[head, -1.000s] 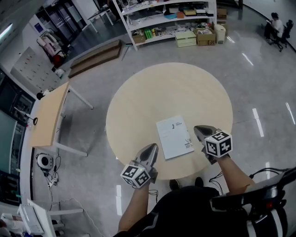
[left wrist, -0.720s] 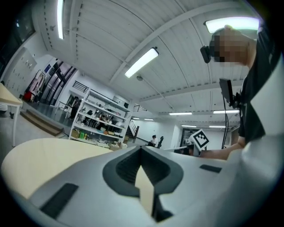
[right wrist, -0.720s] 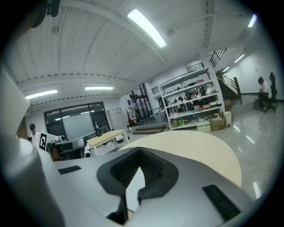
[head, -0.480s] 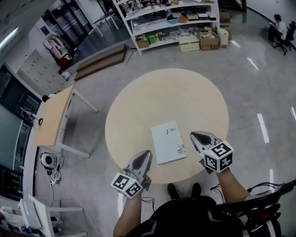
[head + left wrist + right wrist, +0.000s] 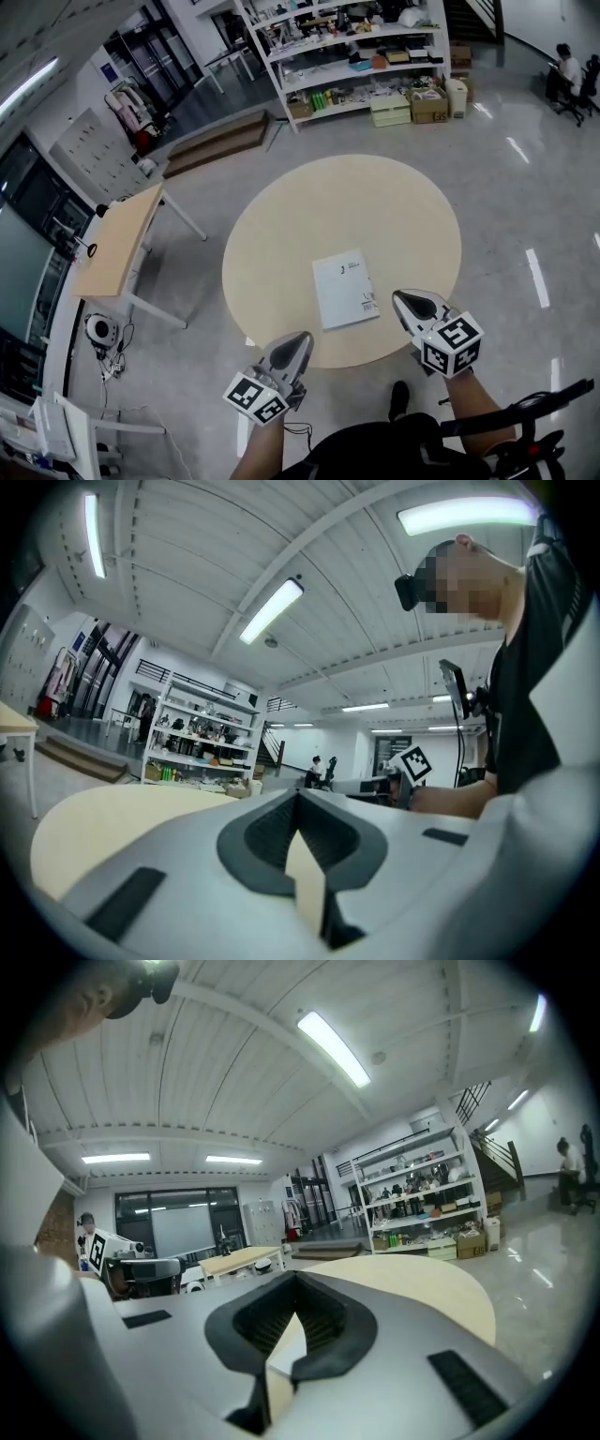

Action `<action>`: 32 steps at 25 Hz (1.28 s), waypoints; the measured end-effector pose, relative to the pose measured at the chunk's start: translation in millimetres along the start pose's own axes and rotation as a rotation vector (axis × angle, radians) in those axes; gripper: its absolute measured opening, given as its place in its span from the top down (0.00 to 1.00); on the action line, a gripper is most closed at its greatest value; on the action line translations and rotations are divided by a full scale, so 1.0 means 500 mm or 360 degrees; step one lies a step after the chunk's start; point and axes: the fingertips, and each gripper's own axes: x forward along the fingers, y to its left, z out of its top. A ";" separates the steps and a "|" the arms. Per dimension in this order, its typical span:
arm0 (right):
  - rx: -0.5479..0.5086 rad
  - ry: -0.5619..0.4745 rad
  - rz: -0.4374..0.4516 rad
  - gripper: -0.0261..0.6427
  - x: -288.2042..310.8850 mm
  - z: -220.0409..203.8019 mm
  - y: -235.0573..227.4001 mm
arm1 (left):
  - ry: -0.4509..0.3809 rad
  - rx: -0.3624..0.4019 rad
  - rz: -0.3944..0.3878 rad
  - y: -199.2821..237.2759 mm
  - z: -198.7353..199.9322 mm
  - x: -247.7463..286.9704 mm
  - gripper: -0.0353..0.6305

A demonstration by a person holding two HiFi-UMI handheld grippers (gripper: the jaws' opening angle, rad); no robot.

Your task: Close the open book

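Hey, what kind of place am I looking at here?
Probably an open lab or workshop office: stocked shelving, a round table on polished floor, and a seated person at the far side.

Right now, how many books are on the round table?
1. The white book lies flat and closed on the round table, toward its near edge. Almost the whole tabletop shows, so a hidden second one is unlikely.
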 end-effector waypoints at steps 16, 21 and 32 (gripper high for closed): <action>0.0015 -0.0086 -0.0260 0.96 -0.373 -0.110 0.429 | -0.0071 -0.0069 -0.0258 -0.271 -0.052 -0.420 0.95; -0.0014 -0.0126 -0.0258 0.96 -0.500 -0.102 0.540 | -0.0096 -0.0052 -0.0288 -0.394 -0.028 -0.529 0.95; -0.0049 -0.0159 -0.0053 0.96 -0.831 -0.148 0.647 | -0.0094 -0.0029 -0.0228 -0.724 -0.063 -0.625 0.95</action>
